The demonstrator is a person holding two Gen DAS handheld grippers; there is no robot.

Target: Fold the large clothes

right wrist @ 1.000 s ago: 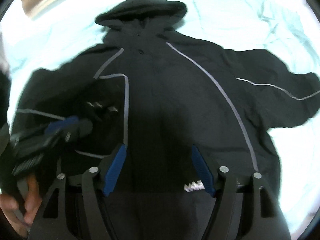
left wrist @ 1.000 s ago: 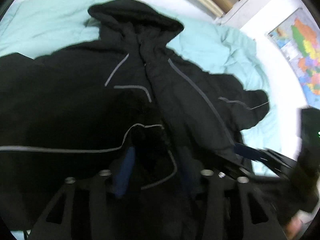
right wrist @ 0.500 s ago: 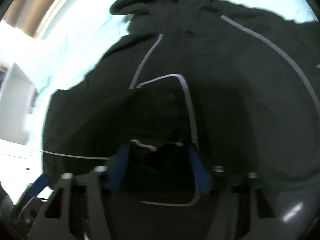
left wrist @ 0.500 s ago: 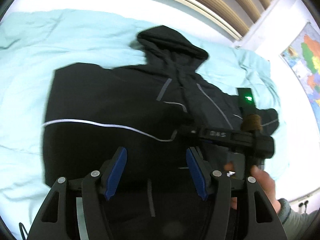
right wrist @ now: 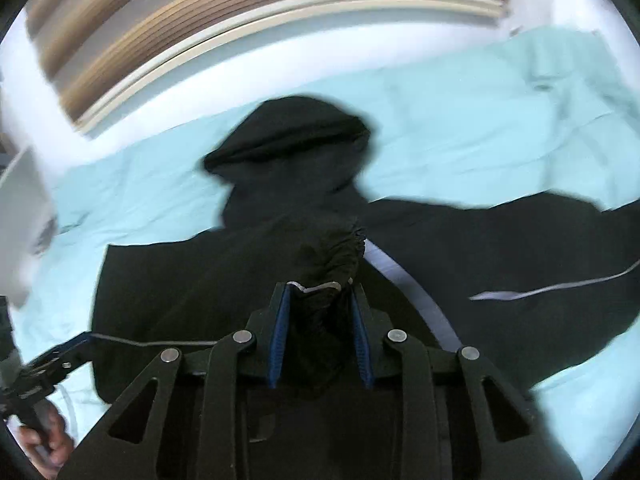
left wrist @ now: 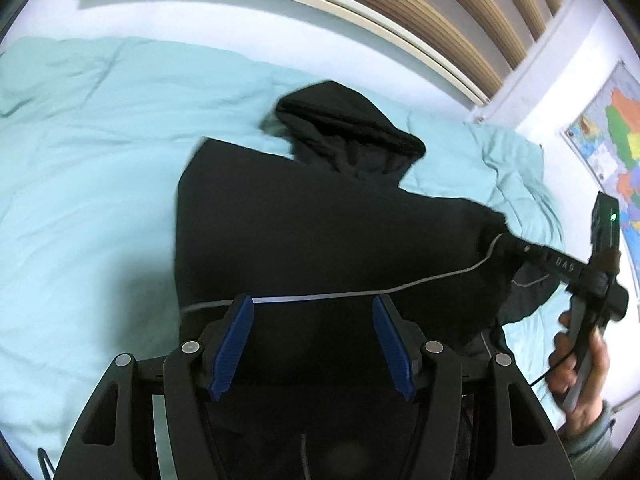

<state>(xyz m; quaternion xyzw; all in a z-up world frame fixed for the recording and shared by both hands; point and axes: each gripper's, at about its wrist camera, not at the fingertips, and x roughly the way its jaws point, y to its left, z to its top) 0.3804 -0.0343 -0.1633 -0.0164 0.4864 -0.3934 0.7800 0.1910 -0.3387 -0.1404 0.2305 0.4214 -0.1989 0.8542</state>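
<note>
A black hooded jacket [left wrist: 304, 232] with thin grey piping lies on a light teal bed cover [left wrist: 80, 140], hood toward the headboard. Its left sleeve is folded across the body toward the right. My left gripper [left wrist: 312, 320] is open and empty above the jacket's lower body. My right gripper [right wrist: 320, 300] is shut on the bunched cuff [right wrist: 332, 256] of that sleeve and holds it over the jacket. In the left wrist view the right gripper [left wrist: 516, 246] shows at the right, pulling the sleeve. The hood [right wrist: 288, 140] and the other sleeve [right wrist: 540, 248] show in the right wrist view.
A wooden slatted headboard [left wrist: 400, 0] runs along the far side of the bed. A coloured map [left wrist: 612, 132] hangs on the wall at right. The teal cover [right wrist: 480, 120] spreads around the jacket on all sides. The left gripper [right wrist: 52, 360] shows at lower left of the right wrist view.
My right gripper has closed on the left sleeve's cuff and carried it rightward across the jacket body. My left gripper has pulled back and stayed open.
</note>
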